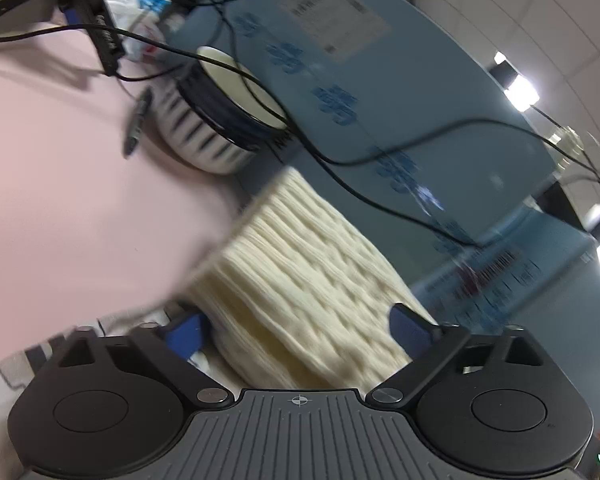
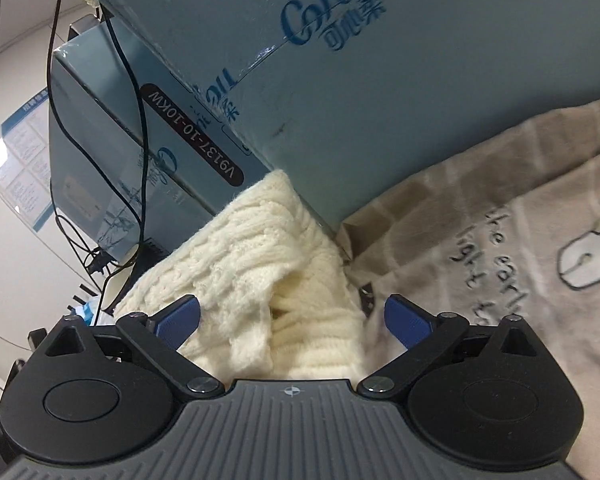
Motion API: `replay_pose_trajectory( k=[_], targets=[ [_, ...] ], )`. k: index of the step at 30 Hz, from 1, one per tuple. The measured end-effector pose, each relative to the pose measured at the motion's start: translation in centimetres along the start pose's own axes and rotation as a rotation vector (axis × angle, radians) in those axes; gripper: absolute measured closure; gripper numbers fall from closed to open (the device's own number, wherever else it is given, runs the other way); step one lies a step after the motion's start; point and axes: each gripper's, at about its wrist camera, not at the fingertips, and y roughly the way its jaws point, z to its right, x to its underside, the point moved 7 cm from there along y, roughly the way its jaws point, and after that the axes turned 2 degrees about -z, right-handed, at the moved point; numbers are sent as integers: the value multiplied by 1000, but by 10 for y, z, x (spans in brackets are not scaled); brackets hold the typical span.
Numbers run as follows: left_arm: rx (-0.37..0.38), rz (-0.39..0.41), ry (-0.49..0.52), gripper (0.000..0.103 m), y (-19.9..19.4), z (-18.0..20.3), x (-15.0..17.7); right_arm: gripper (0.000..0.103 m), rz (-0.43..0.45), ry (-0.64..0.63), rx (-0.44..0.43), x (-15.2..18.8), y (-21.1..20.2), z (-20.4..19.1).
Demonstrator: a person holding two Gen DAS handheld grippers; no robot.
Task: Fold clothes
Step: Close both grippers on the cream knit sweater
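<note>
Left wrist view, blurred by motion. At far left, a pink surface [image 1: 60,184] fills the frame, with a dark pen [image 1: 137,123] lying on it. Just right of the pen sits a white ribbed spool [image 1: 204,120] wound with dark blue cord, and black cables [image 1: 340,160] trail across it. Right of that, a large pale blue cardboard box [image 1: 380,80] with a shipping label rises behind everything. In the lower centre, a cream cable-knit sweater [image 1: 300,280] stretches from the box edge down toward the camera and passes between the blue fingers [image 1: 182,334] of the left gripper [image 1: 300,330], which stand wide apart with the knit lying loose between them.

Right wrist view. At left, black cables [image 2: 136,120] hang in front of stacked pale blue boxes [image 2: 340,60] printed with blue lettering. In the centre, the same cream sweater [image 2: 260,260] is bunched against the box corner, folding over between the blue fingers [image 2: 180,320] of the right gripper [image 2: 294,322], which are also spread wide, not pinching the knit. To the right lies a beige shirt [image 2: 480,240] printed with dark writing and a small cartoon figure, touching the sweater's edge.
</note>
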Motion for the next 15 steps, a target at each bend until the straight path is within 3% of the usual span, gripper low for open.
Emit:
replay_pose_trajectory(
  k=[1,6,8,11,15],
  targets=[
    [-18,11,2,22,3,-1,-1,24,-5,-5,-8,2,2,-2],
    [-70,50,85,39,6,3,0,53,38,-107,7,9,-6,-13],
    [-68,70,91,52,4,3,-2,66,64,-139,-11,9,-15,-20],
    [-52,112,100,65,-4,4,-6,75,98,-179,-74,8,-33,-34],
    [-20,180,117,72,-20,8,-11,79,104,-151,-216,8,-56,-49]
  ],
)
